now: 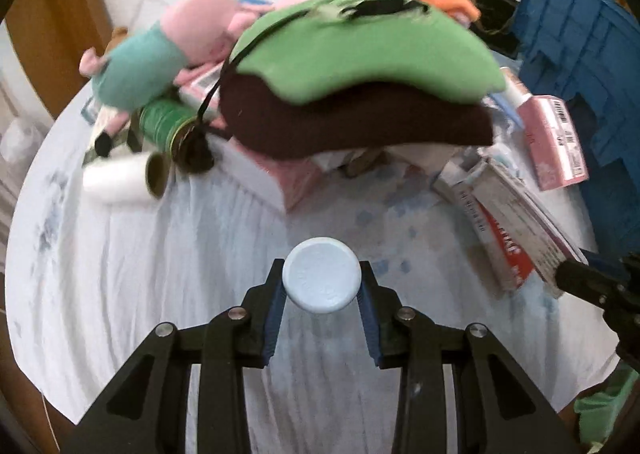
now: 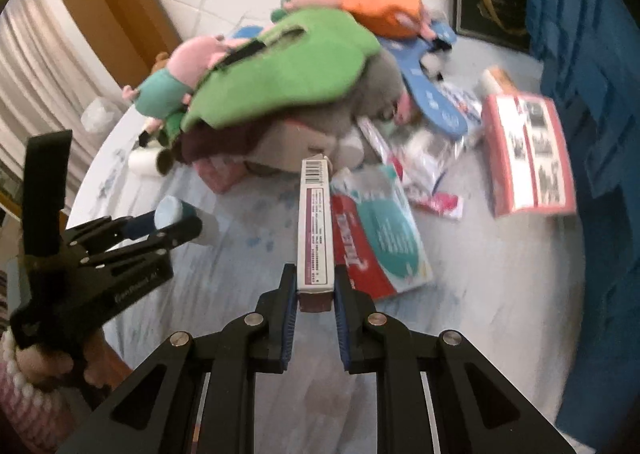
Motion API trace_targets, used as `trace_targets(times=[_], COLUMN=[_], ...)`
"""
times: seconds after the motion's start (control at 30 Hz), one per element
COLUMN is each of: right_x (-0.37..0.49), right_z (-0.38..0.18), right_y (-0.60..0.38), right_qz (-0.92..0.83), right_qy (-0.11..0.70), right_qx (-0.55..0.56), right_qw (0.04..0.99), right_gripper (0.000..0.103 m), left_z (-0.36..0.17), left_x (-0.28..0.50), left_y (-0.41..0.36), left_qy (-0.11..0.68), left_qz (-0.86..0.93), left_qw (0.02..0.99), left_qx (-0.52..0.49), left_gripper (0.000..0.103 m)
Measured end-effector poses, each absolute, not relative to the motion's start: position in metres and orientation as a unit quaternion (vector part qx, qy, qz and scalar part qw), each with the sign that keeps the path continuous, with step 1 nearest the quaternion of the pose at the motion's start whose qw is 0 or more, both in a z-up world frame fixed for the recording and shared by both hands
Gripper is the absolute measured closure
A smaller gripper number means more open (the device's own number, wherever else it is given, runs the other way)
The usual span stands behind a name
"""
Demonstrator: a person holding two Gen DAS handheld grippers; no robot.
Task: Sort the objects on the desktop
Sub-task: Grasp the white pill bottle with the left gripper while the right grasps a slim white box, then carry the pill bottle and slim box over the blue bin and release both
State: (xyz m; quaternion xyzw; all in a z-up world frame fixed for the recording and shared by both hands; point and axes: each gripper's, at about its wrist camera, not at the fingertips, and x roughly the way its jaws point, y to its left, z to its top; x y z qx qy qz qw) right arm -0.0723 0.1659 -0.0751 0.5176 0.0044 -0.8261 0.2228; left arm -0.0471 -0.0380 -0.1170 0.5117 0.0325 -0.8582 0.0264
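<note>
On my left, the left gripper (image 1: 321,281) is clamped on a pale blue-capped bottle (image 1: 321,279), held above the near part of the white-clothed table (image 1: 120,294). Beyond it a green and brown plush (image 1: 360,94) tops the heap toward the far edge, with a white roll (image 1: 120,178) at the heap's left. To the right, my right gripper (image 2: 315,288) grips a long narrow barcode box (image 2: 316,226) pointing away, above the red and teal toothpaste box (image 2: 380,238) lying flat; a pink box (image 2: 528,154) sits near the right edge by the blue crate (image 2: 580,94)
</note>
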Motion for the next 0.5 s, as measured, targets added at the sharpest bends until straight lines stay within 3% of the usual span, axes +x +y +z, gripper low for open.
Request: trace_targets(times=[0.27,0.5], right_x=[-0.066,-0.063], right_z=[-0.077,-0.042], right_y=[0.17,0.17], right_qz=[-0.825,-0.845], right_qy=[-0.003,-0.003], right_qx=[0.521,0.484], right_qw=[0.219,0.225], right_gripper=[0.086,0.086], left_z=[-0.103,-0.056], left_x=[-0.043,-0.04], left_y=[-0.033,-0.012], left_qy=[0.023,-0.001], left_qz=[-0.871,-0.893], left_qw=[0.021,0.017], left_qx=[0.491,0.449], left_gripper=[0.069,0.069])
